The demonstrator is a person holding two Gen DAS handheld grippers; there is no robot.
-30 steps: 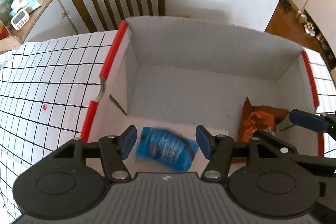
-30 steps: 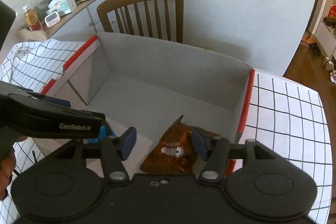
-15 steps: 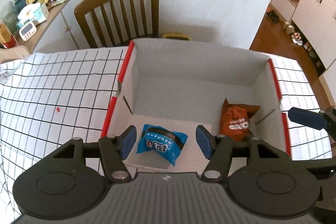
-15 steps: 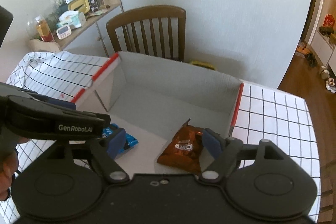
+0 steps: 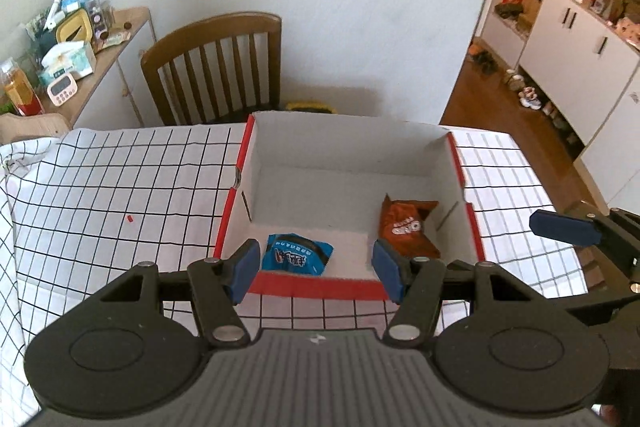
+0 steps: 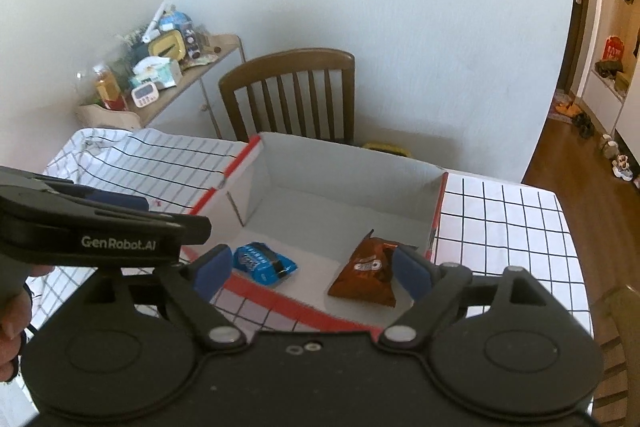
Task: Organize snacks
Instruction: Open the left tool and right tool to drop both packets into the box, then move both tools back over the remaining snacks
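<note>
Blue snack (image 5: pixel 296 254) and orange snack (image 5: pixel 404 227) lie boxed beyond both grippers' wide, empty fingers (image 5: pixel 244 269)

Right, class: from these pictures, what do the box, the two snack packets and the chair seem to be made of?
Box: probably cardboard, matte grey-white inside, red edges; folded flaps and slots show.
Blue packet: seemingly glossy plastic film, crinkled, catching light.
Orange packet: same shiny, creased film, maybe foil-lined.
Chair: looks like brown varnished wood, with slats and a soft sheen.

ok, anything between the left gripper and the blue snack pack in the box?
Only the box's near red-edged wall. The blue snack pack lies just behind it on the box floor; the left gripper is open and empty.
</note>
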